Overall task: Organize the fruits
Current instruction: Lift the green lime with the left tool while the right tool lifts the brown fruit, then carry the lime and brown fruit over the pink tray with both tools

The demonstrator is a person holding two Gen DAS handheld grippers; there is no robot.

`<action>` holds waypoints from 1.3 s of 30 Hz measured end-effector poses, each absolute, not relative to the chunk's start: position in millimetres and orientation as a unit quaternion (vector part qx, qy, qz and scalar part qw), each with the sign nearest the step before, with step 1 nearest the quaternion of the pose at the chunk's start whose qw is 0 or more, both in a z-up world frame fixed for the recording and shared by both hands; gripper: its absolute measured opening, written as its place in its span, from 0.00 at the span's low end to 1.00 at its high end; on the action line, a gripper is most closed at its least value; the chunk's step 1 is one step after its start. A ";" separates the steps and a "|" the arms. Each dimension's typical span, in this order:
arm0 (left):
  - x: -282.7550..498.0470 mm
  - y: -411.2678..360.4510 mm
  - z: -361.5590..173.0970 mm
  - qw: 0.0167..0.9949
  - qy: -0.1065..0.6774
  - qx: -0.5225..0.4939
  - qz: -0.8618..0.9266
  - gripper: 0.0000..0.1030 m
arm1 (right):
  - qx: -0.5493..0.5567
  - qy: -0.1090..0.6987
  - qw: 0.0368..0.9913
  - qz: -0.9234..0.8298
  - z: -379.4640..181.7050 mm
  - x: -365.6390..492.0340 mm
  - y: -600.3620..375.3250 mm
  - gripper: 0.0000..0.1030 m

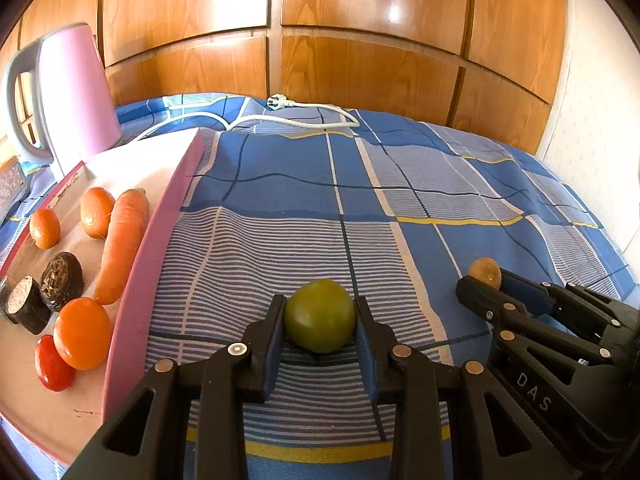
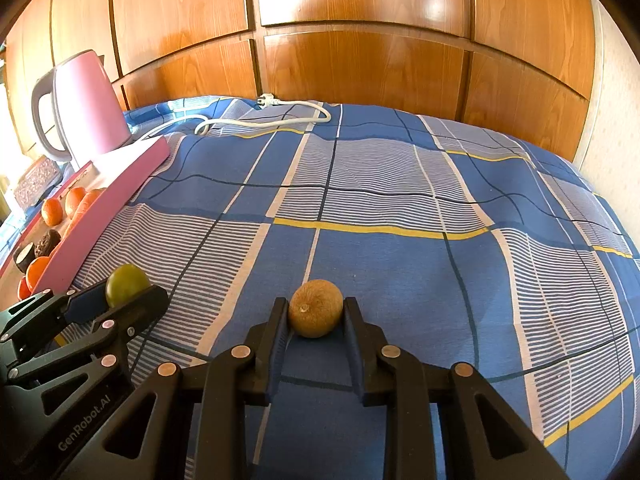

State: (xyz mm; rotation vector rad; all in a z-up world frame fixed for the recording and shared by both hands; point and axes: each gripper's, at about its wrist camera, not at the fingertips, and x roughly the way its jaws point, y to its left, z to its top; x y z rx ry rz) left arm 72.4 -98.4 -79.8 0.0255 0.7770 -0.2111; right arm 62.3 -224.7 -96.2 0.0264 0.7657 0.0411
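Two grips held | we saw tray [image 1: 132,292] left, holding produce | left gripper [image 1: 320,322] clamped green fruit [image 1: 320,316] on cloth [image 1: 280,208] | right gripper [image 2: 316,314] clamped brown fruit [image 2: 316,314] | we judged: lift straight, clear tray wall, release gently.

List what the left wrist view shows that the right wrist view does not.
Only the left wrist view: the whole carrot and the red tomato, unobstructed inside the pink tray.
Only the right wrist view: the stem end of the brown fruit in the right gripper.
Both: the left gripper closed on the green fruit, the pink kettle, the white cord.
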 end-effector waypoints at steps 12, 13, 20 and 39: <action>65.3 -94.3 -72.5 0.911 0.398 0.004 -0.106 0.31 | 0.018 0.381 0.924 0.017 -93.6 54.1 -220.6 0.27; 63.5 -94.1 -71.3 0.911 0.397 0.004 -0.107 0.31 | 0.021 0.382 0.924 0.019 -93.1 52.2 -220.0 0.27; 52.4 -92.2 -55.8 0.917 0.382 0.001 -0.116 0.31 | 0.036 0.392 0.919 0.034 -89.0 42.6 -215.9 0.26; 40.7 -73.0 -31.5 0.921 0.371 -0.027 -0.116 0.31 | 0.038 0.395 0.916 0.058 -78.8 32.0 -199.7 0.26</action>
